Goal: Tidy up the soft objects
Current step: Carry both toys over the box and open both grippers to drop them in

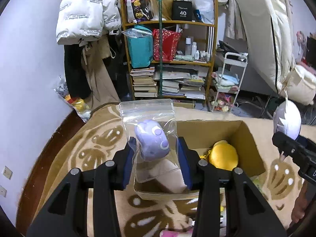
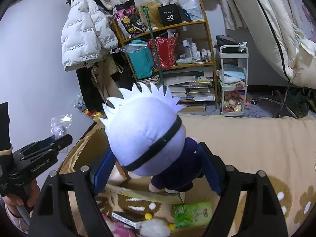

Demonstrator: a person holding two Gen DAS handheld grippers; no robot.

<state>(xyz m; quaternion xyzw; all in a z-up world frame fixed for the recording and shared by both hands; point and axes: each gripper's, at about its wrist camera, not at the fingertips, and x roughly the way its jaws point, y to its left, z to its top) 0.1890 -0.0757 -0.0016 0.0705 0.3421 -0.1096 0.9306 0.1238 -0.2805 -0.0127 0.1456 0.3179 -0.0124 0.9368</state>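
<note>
Even, cool indoor light with soft shadows; strong fisheye bending and dark corners; slight blur along the bottom edge.

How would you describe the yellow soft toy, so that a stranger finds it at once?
Look at the open cardboard box standing on the beige patterned blanket. Inside, near its right wall, lies a round yellow plush. Unlike the purple toy beside it, it has no plastic bag and no gripper holds it.

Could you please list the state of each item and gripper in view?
Left gripper: shut on clear zip bag.
Clear zip bag with purple plush: sealed, above box.
Right gripper: shut on white-haired doll.
White-haired doll: held.
Open cardboard box: holds yellow plush.
</note>
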